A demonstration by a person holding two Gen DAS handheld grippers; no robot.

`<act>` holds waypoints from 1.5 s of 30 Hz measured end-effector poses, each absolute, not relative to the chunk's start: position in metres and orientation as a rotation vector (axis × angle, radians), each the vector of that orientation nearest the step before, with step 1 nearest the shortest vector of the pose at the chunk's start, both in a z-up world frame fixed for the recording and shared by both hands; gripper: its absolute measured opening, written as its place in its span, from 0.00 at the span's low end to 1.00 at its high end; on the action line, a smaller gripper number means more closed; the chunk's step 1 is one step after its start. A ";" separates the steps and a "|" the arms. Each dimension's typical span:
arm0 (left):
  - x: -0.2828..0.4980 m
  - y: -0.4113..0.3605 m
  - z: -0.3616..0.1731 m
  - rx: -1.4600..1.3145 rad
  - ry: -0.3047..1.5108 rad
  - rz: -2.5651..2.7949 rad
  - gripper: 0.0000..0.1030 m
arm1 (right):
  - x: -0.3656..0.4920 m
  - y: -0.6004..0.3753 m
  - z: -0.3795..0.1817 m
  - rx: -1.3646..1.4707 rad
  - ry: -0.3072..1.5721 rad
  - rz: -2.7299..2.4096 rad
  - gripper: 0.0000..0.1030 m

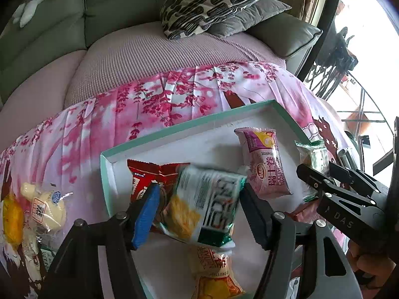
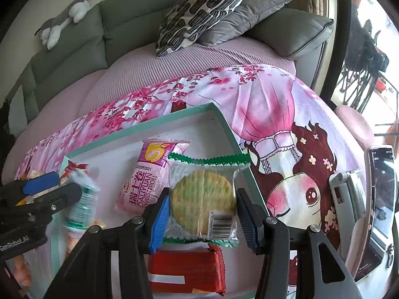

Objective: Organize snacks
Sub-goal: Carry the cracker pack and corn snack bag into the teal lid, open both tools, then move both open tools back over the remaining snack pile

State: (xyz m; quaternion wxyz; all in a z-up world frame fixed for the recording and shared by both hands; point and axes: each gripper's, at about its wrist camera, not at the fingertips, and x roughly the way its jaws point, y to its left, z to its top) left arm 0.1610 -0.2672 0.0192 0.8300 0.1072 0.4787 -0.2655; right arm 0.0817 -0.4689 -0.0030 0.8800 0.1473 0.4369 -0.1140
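Observation:
A shallow white box with a teal rim (image 1: 174, 129) lies on the pink floral cloth; it also shows in the right wrist view (image 2: 149, 124). My left gripper (image 1: 202, 199) has its jaws apart around a blurred green and white snack bag (image 1: 207, 199) over the box; I cannot tell if the pads touch it. Under the bag lies a red packet (image 1: 152, 174). A pink Swiss roll pack (image 1: 266, 164) lies in the box. My right gripper (image 2: 203, 209) brackets a clear packet with a round green cracker (image 2: 202, 196), over the box's right rim.
A red wafer pack (image 2: 187, 269) lies below the cracker packet. Yellow and cream snacks (image 1: 37, 206) lie on the cloth left of the box. A phone on a stand (image 2: 379, 199) is at the right. Cushions (image 1: 214, 5) sit on the sofa behind.

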 end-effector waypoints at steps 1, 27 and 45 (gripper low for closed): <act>0.160 -0.267 0.021 0.229 1.010 -0.567 0.66 | 0.081 -0.469 -0.002 0.308 0.911 -0.237 0.56; 0.140 -0.136 0.017 0.109 0.965 -0.143 0.91 | 0.057 -0.415 0.007 0.298 0.921 -0.130 0.98; 0.134 -0.025 0.017 0.026 0.924 0.124 0.92 | 0.064 -0.368 0.010 0.244 0.938 -0.072 1.00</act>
